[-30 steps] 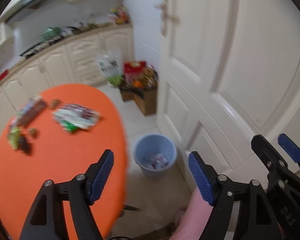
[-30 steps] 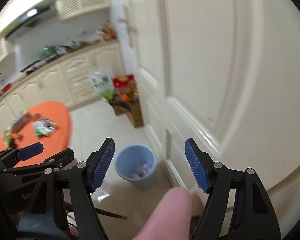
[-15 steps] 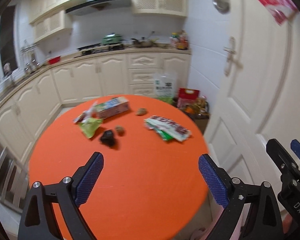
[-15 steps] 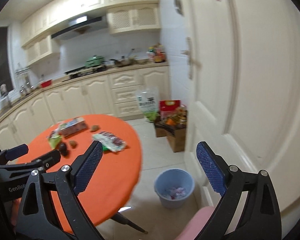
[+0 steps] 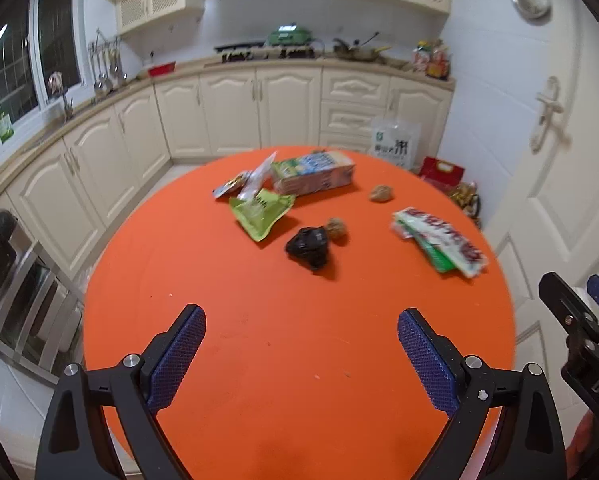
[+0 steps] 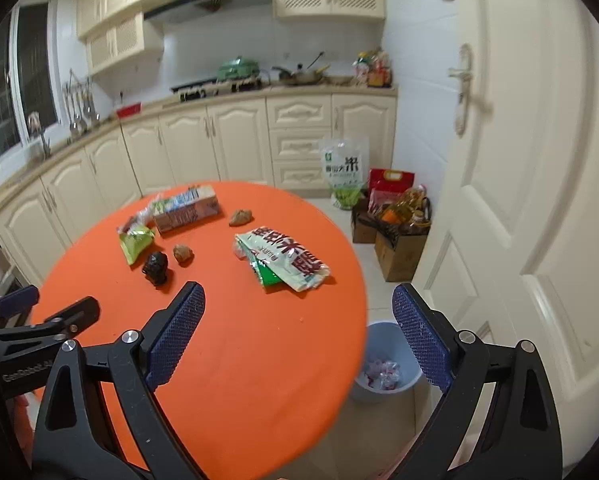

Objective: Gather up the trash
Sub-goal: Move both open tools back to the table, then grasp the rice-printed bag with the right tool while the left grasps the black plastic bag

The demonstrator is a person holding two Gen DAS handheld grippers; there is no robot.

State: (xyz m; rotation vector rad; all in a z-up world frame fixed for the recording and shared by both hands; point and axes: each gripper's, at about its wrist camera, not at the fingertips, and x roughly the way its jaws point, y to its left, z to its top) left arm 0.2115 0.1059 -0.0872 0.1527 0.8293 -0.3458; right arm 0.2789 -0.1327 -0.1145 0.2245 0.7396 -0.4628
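Trash lies on a round orange table [image 5: 291, 360] [image 6: 251, 360]: a milk carton [image 5: 313, 171] [image 6: 187, 208], a green wrapper [image 5: 261, 210] [image 6: 135, 243], a black crumpled lump [image 5: 309, 246] [image 6: 155, 266], two brown crumpled balls [image 5: 336, 229] [image 5: 381, 193], and a white, red and green bag [image 5: 439, 245] [image 6: 283, 260]. A blue bin [image 6: 387, 360] with trash inside stands on the floor right of the table. My left gripper [image 5: 301, 356] is open and empty over the table's near part. My right gripper [image 6: 297, 336] is open and empty over the table's right edge.
Cream kitchen cabinets [image 5: 259, 112] run along the back and left. A white door [image 6: 519, 200] stands on the right. Bags and a cardboard box [image 6: 395, 220] sit on the floor by the door. A metal rack [image 5: 23, 292] stands left of the table.
Both grippers have swung up and to the left, from facing the door and bin to facing the table. The trash now lies ahead of both. Both stay open.
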